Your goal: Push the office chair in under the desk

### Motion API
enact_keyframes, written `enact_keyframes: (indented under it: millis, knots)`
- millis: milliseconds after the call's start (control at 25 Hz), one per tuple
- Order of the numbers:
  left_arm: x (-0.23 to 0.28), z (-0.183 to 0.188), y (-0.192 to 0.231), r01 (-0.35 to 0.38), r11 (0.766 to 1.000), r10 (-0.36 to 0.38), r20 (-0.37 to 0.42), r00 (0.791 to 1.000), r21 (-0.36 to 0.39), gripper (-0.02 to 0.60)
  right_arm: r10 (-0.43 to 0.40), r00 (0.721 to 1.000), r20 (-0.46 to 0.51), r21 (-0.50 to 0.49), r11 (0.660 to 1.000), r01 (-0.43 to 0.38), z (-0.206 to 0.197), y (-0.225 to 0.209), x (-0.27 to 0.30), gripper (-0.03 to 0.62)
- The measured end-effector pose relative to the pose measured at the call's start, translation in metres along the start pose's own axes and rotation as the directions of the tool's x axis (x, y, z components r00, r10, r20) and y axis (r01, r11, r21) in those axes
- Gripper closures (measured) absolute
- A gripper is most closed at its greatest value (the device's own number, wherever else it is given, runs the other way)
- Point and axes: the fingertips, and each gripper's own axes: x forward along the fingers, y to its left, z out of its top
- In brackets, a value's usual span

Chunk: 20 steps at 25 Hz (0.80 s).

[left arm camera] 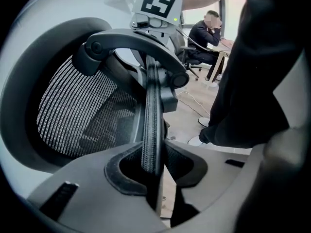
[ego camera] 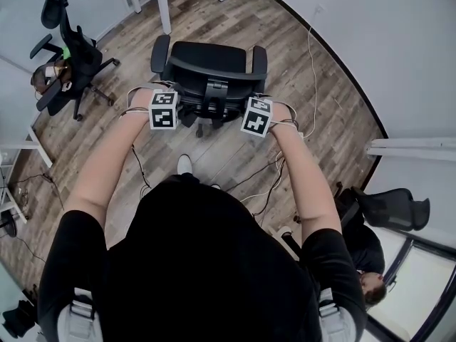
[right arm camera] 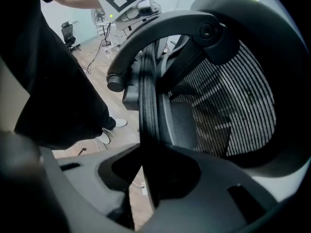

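A black office chair [ego camera: 206,66] stands on the wood floor in front of me, its seat facing the white desk legs [ego camera: 162,6] at the top of the head view. My left gripper [ego camera: 169,91] sits at the left side of the backrest and my right gripper [ego camera: 261,100] at the right side. In the left gripper view the backrest's rim [left arm camera: 151,110] runs between the jaws of the left gripper [left arm camera: 155,161], which press on it beside the mesh [left arm camera: 82,110]. The right gripper [right arm camera: 150,174] clamps the rim [right arm camera: 148,101] likewise.
A second black chair [ego camera: 68,55] stands at the left, and a third [ego camera: 388,209] at the right with a seated person [ego camera: 367,276] beside it. Cables [ego camera: 274,177] trail over the floor near my feet. A white wall curves along the right.
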Motion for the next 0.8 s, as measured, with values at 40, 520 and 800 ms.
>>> enact_keyframes:
  millis: [40,520,800]
  knots:
    - [0.001,-0.001,0.004,-0.001,1.0,0.001,0.002,1.0,0.002,0.486,-0.004,1.0,-0.003,0.003,1.0,0.004,0.0,-0.005,0.001,0.494]
    - [0.009,-0.027,0.052,0.031,0.999,-0.032,0.041,0.999,0.028,0.483,-0.013,1.0,-0.023,0.054,0.998,0.014,0.018,-0.047,0.013,0.493]
    - [0.014,-0.035,0.078,0.035,0.998,-0.038,0.053,0.998,0.056,0.483,-0.034,0.999,-0.022,0.086,0.996,0.035,0.024,-0.07,0.016,0.491]
